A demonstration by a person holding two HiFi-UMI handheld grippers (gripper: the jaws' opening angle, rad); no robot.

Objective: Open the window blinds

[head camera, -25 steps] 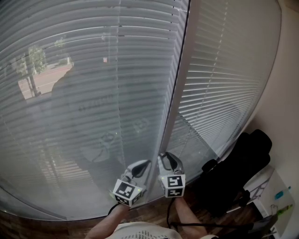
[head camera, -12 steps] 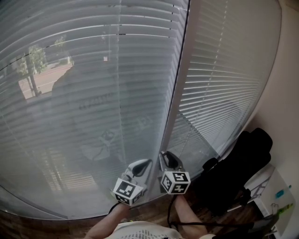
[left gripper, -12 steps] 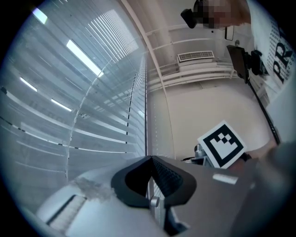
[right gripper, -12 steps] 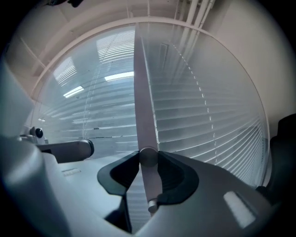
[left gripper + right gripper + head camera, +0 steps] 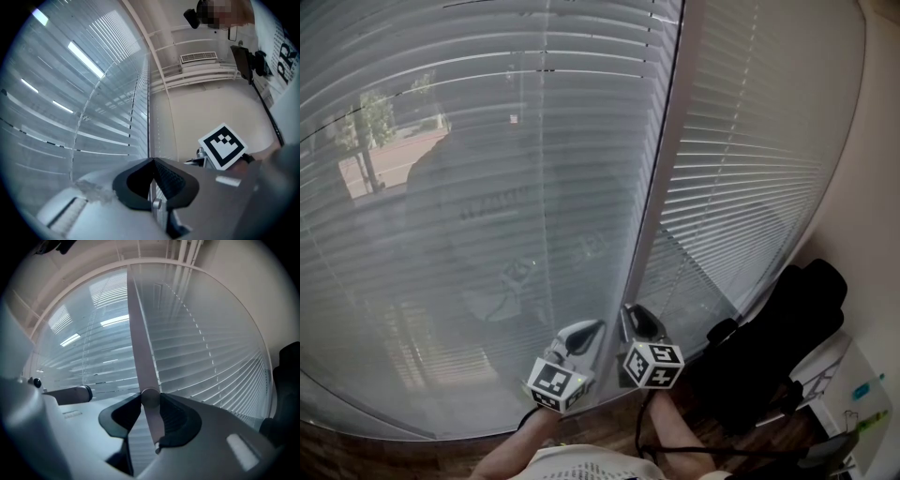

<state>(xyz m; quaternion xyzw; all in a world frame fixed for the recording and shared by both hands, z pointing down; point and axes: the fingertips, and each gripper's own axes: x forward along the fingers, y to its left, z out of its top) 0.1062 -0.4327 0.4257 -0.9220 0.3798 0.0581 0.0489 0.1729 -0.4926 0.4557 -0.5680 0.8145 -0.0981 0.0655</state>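
While both forearms (image 5: 673,437) are raised from the bottom edge of the head view, the two grippers are held side by side at the lower end of the rod (image 5: 139,343), pointed roughly level at the blinds (image 5: 487,187).

The jaws of the right gripper (image 5: 150,398) are closed onto the rod. It is pinched between the pads (image 5: 176,417) at a rounded bulge, and its end is seen just past them on the near side.

The left gripper (image 5: 152,161) is held just left of the rod. Its jaws are brought fully together with the pad tips touching, and nothing is held.

The right cube (image 5: 653,366) is seen tilted off square. The left cube (image 5: 553,384) is set just left of it.

Materials:
- The rod is a pale, smooth, straight bar.
- The pads are matte black and finely ribbed, on smooth grey bodies.
- The blinds are hung on both sides of the rod. They are made of thin, pale horizontal slats strung on fine vertical cords (image 5: 542,141).
- A tree (image 5: 366,131) is dimly seen through the slats left of the rod.
- A black padded chair (image 5: 787,319) is seen right of the rod, against a plain beige wall (image 5: 874,187).
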